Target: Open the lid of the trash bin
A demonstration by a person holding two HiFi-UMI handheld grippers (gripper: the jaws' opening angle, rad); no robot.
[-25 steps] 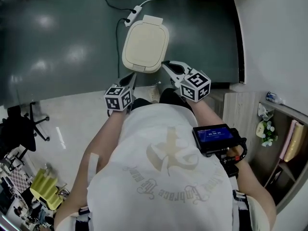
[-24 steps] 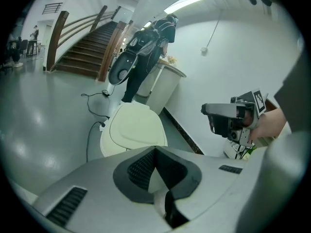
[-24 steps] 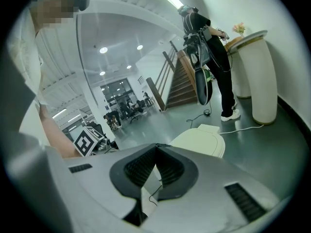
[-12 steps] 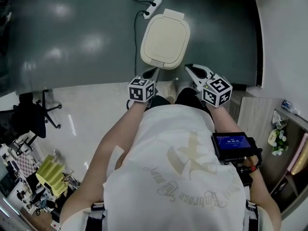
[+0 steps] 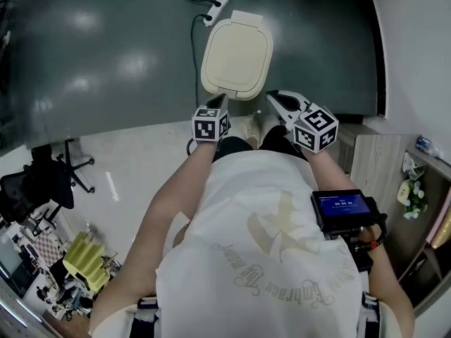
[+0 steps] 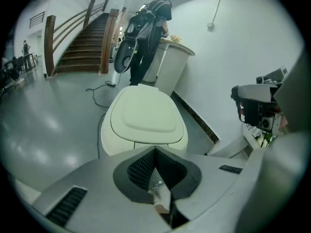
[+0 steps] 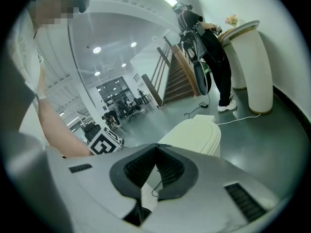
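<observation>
Glossy dark grey floor point(image 5: 106, 55) fills the top of the head view, with a white power strip point(image 5: 217, 7) at 12 o'clock. Just below it stands the cream trash bin point(image 6: 107, 142), its lid point(image 5: 238, 51) flat and closed. The left gripper point(image 5: 223, 100) sits at the lid's 6 o'clock edge, pointing at the bin; whether it touches cannot be told. The right gripper point(image 5: 272, 97) is near the bin at its 5 o'clock. Both grippers are clenched, jaw tips meeting with nothing between them. Beyond the bin, a person point(image 6: 151, 25) stands by a staircase point(image 6: 80, 45).
</observation>
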